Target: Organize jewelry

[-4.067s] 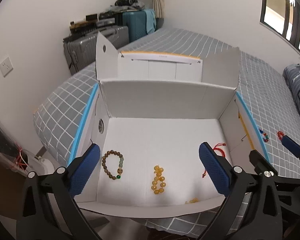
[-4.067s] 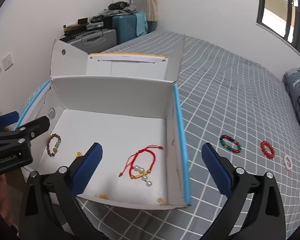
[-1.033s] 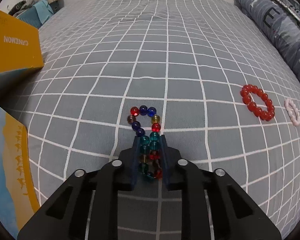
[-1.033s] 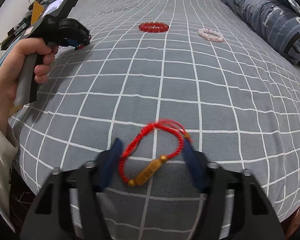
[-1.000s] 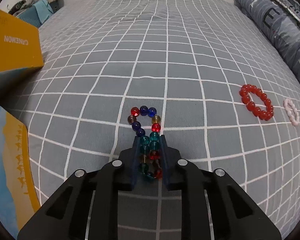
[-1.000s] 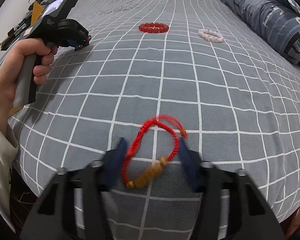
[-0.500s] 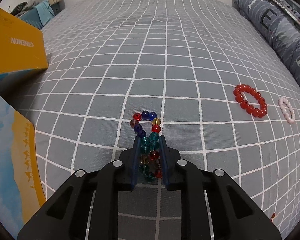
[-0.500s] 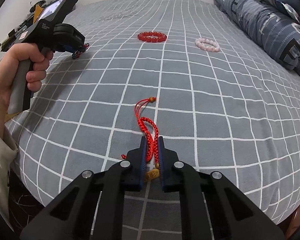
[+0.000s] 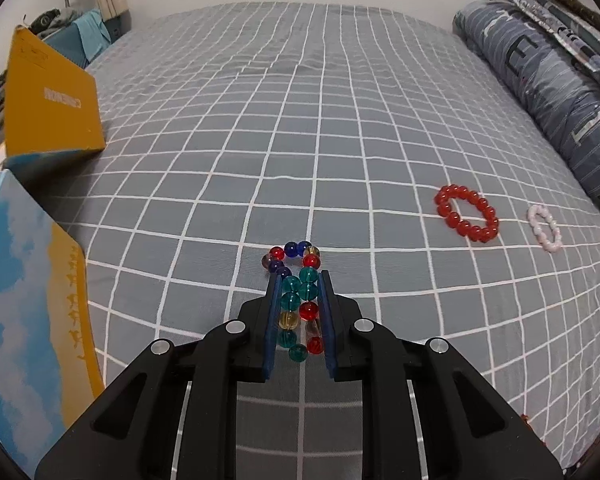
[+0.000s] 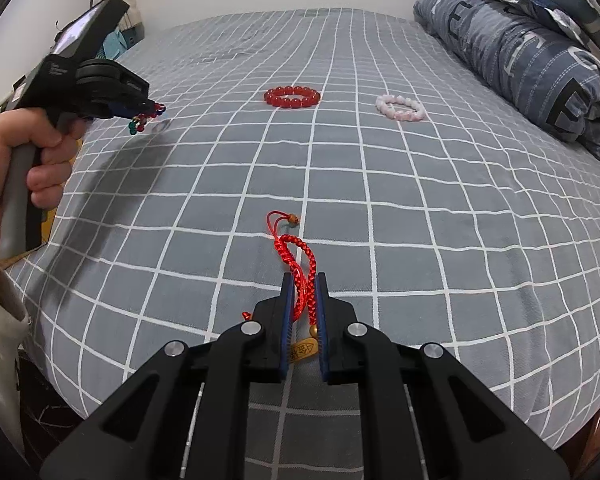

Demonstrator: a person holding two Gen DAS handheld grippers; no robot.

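Left gripper (image 9: 299,280) pinching multicolour bead bracelet (image 9: 298,300), bracelet clear of grey checked bed (image 9: 340,140); free loop sticks out past the tips toward 12 o'clock. Right gripper (image 10: 303,280) clamped on red cord bracelet (image 10: 296,256), its gold charm (image 10: 304,347) between the pads, loose end trailing on bed toward 12. Red bead bracelet (image 9: 466,213) at 2 o'clock on bed, pink bead bracelet (image 9: 544,228) just beside it. Box (image 9: 28,300) at 9 o'clock.
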